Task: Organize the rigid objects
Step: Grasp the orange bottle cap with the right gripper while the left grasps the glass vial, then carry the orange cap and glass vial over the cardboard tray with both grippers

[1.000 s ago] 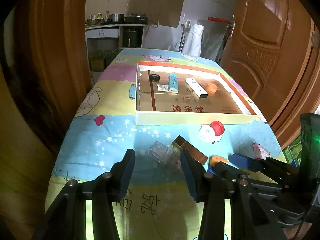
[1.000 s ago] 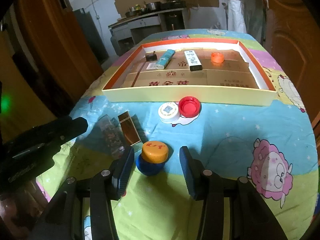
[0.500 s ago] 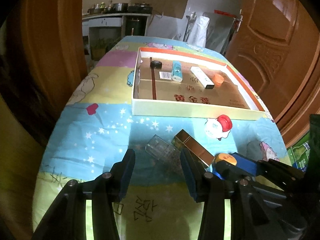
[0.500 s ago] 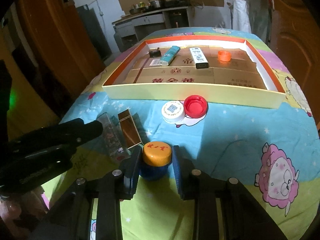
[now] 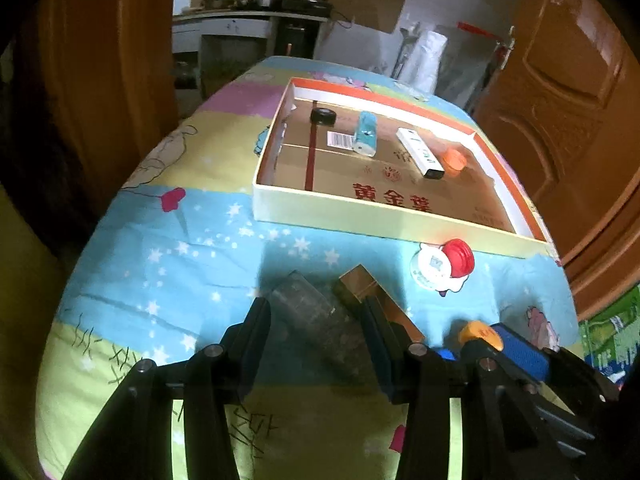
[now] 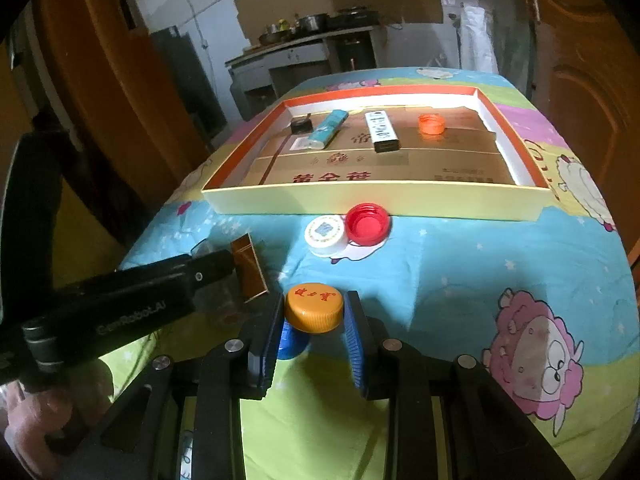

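1. The right hand-held gripper is clenching the orange-capped bottle at the near edge of the surface.
2. The left hand-held gripper is standing released, straddling the clear plastic box, whose long axis is running near-to-far between its fingers.
3. The tray is lying farther off, straight ahead.
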